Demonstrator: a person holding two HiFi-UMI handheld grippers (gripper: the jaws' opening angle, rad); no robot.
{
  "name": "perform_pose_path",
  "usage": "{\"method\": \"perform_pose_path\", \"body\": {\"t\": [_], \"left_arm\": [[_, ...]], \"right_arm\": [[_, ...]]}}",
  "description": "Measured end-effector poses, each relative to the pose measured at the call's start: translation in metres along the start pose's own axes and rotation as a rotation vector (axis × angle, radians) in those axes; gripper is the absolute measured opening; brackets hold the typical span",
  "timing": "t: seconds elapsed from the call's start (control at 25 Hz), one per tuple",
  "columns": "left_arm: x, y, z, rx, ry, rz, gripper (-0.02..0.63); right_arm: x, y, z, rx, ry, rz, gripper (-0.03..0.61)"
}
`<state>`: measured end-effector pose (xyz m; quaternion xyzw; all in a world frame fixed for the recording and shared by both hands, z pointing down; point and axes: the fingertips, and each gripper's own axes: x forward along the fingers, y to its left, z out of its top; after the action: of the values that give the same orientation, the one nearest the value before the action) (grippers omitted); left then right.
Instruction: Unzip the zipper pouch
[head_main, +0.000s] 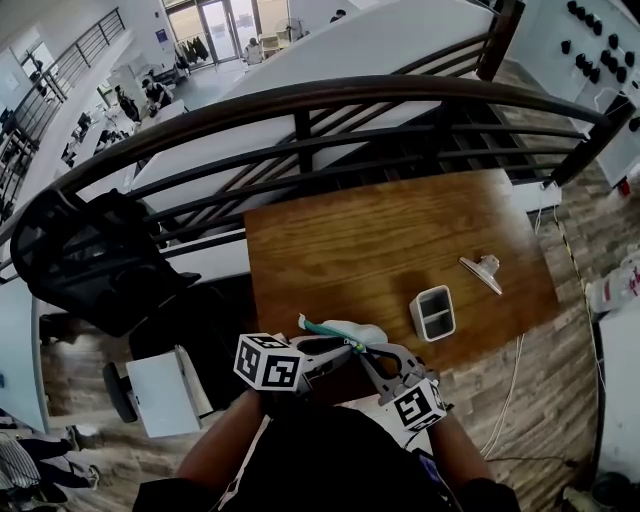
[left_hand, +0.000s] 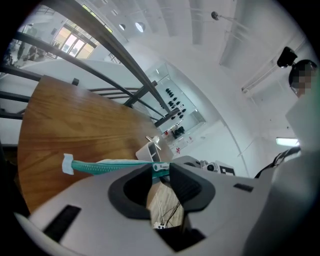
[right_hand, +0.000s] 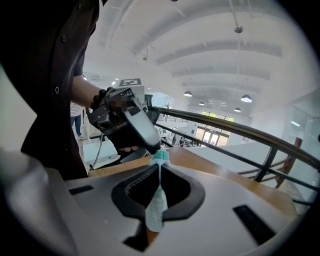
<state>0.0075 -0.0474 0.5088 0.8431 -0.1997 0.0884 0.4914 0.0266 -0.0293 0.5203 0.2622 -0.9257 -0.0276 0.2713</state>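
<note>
Teal zipper pouch (head_main: 352, 331), wooden table (head_main: 380, 240)

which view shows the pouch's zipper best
left gripper view: the teal zipper stretches lengthwise across the frame. head view shows it as a small teal line; right gripper view shows only its end.
</note>
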Motion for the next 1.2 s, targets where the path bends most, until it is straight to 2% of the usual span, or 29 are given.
{"method": "perform_pose_path", "body": {"t": [0.16, 0.48, 0.8, 1.0, 1.2], "left_arm": [[0.002, -0.005, -0.002, 0.015, 0.023, -0.027, 0.112], [0.001, -0.008, -0.004, -0.011, 0.018, -0.044, 0.092], [-0.001, -0.008, -0.003, -0.09, -0.025, -0.078, 0.064], [0.004, -0.015, -0.005, -0.159, -0.024, -0.139, 0.064], [0.008, -0.012, -0.003, -0.134, -0.027, -0.107, 0.055]], "right_arm": [[-0.001, 0.001, -0.002, -0.012, 0.009, -0.005, 0.005], [-0.006, 0.001, -0.006, -0.013, 0.011, -0.022, 0.005], [-0.007, 0.001, -0.006, -0.01, 0.019, -0.026, 0.005], [-0.008, 0.003, -0.005, -0.012, 0.022, -0.026, 0.005], [-0.008, 0.002, -0.007, -0.016, 0.021, -0.03, 0.005]]}}
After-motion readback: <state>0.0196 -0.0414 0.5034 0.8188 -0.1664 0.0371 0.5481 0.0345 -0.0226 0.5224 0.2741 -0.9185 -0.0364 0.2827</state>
